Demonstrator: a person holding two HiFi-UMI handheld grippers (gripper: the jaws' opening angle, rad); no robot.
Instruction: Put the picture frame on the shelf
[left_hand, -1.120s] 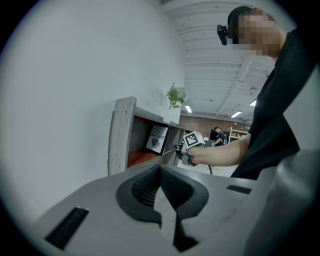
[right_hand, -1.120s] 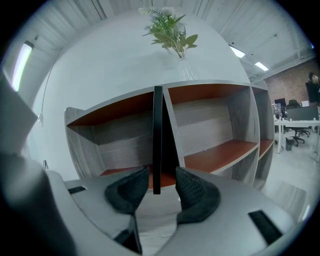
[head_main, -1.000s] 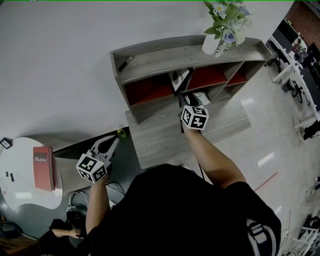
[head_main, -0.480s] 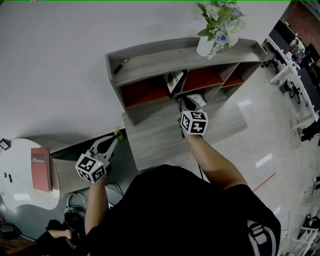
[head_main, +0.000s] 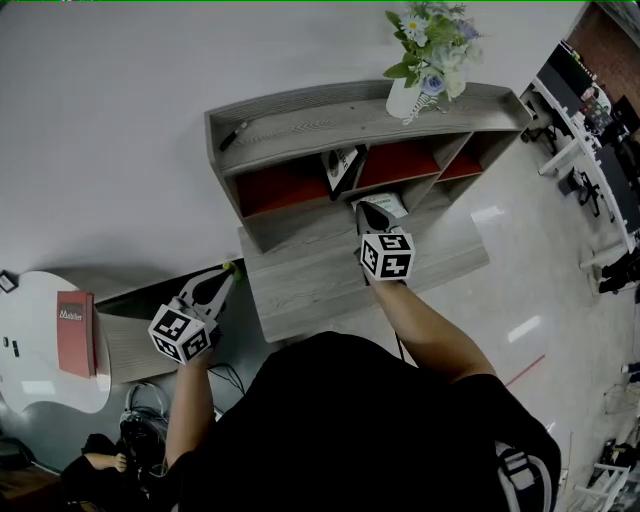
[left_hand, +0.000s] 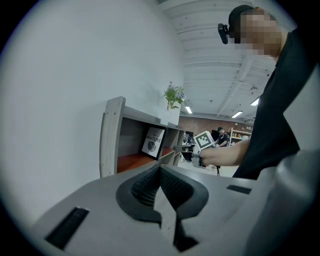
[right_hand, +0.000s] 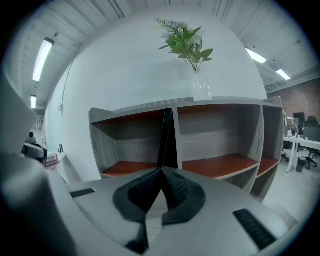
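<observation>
Right gripper (right_hand: 161, 171): jaws have just been closing and now meet, nothing between them; points at the dark edge straight ahead, clear of it.
Picture frame (head_main: 343, 168): stands in the left compartment on the red board (head_main: 285, 187), against the divider; neither gripper touches it.
Shelf (head_main: 300, 120): grey wood, backed on a white wall; vase of flowers (head_main: 405, 95) on top.
Left gripper (left_hand: 160, 169): jaws together, empty, off to the left end.
</observation>
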